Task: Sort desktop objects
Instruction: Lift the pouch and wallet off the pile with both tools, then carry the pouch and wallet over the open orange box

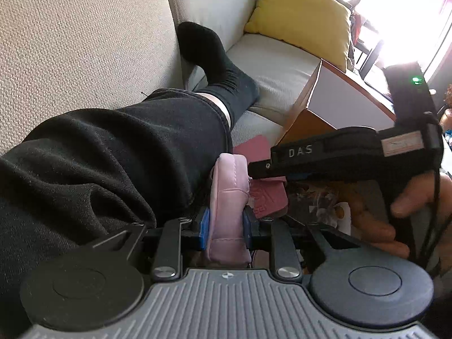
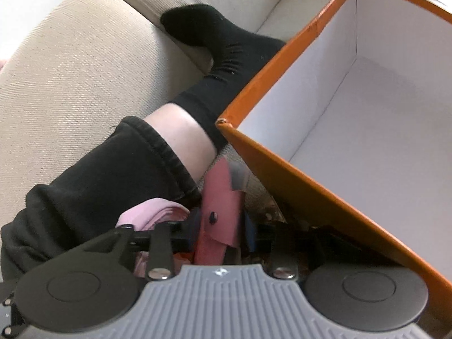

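My left gripper (image 1: 226, 226) is shut on a pale pink soft pouch (image 1: 230, 186), whose sides are squeezed between the blue pads. The pouch (image 2: 147, 214) also shows at the lower left of the right wrist view. A darker pink wallet (image 2: 223, 197) with a snap button stands between the fingers of my right gripper (image 2: 223, 226). A thin dark gap shows at its right side, and the pads do not visibly press it. In the left wrist view the right gripper (image 1: 262, 166), held by a hand (image 1: 375, 226), points down at that wallet (image 1: 268, 197).
An orange box (image 2: 296, 183) with a white inside stands open close on the right, also seen as the box (image 1: 310, 118). A person's leg (image 1: 99, 155) in black trousers and a black sock lies on the beige sofa (image 1: 84, 42). A yellow cushion (image 1: 302, 17) sits behind.
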Demonstrator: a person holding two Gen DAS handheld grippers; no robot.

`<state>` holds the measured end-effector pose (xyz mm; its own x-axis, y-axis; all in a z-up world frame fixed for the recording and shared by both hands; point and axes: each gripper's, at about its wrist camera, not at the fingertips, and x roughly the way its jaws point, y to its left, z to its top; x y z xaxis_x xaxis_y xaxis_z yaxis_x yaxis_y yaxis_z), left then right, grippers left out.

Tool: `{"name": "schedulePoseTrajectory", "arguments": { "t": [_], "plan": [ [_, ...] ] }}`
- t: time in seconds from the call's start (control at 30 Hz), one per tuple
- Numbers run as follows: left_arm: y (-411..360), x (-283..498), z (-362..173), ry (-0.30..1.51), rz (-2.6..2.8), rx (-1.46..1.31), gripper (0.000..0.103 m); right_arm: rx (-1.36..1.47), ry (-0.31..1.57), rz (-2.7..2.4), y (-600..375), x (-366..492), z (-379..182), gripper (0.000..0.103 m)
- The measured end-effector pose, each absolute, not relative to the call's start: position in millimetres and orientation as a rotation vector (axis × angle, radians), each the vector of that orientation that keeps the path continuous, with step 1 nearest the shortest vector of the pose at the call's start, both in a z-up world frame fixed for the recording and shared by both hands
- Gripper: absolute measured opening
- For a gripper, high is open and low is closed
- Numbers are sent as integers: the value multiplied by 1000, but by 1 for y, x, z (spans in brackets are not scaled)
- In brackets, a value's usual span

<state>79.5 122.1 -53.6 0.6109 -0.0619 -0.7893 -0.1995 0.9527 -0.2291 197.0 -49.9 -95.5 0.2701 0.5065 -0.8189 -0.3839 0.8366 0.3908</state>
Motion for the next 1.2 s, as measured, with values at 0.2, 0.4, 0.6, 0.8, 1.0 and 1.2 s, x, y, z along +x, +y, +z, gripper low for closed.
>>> {"name": "schedulePoseTrajectory", "arguments": {
  "t": [0.2,0.4,0.6,0.8,1.0,1.2],
  "plan": [
    [123,80,-53,915,83,-315,26,121,1135,634,-52,187,-88,24],
    [124,70,-42,853,67,-333,24,97,1033,638,-60,166,-58,23],
    [122,63,-10,758,33,-313,23,142,926,669,-87,149,-14,23],
    [113,70,36,630,-38,-257,23,213,765,641,-129,141,37,23],
    [91,106,74,546,-140,-211,22,265,674,496,-174,153,56,23],
    [52,158,86,536,-265,-146,22,281,675,350,-208,169,45,23]
  ]
}}
